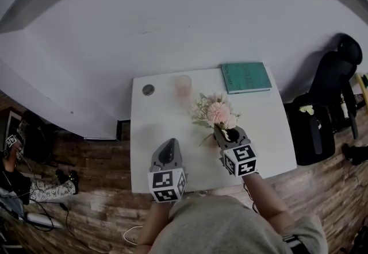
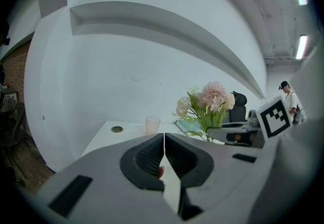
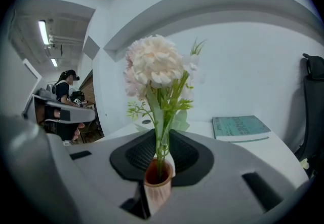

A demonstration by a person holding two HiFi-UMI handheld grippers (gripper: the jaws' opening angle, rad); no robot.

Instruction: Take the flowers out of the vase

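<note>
On the white table (image 1: 150, 126) we count one vase (image 3: 158, 187) of flowers (image 1: 215, 112), one cup (image 1: 183, 84) and one book (image 1: 246, 77) at the far edge. Our right gripper (image 1: 226, 134) pinches the vase, near right, its base hidden; our left gripper (image 1: 170, 145) has its jaws pressed together on nothing.

- No words, brand names or numbers can be read anywhere.
- A teal book (image 3: 240, 127) lies beyond the jaws of the right gripper (image 3: 161, 153), off to their right. Its cover carries faint print, too blurred to read.
- The marker cube (image 1: 240, 159) behind those jaws shows black-and-white square code patterns, not letters.
- The left gripper (image 2: 164, 154) carries a matching marker cube (image 1: 167, 183) behind its jaws.
</note>
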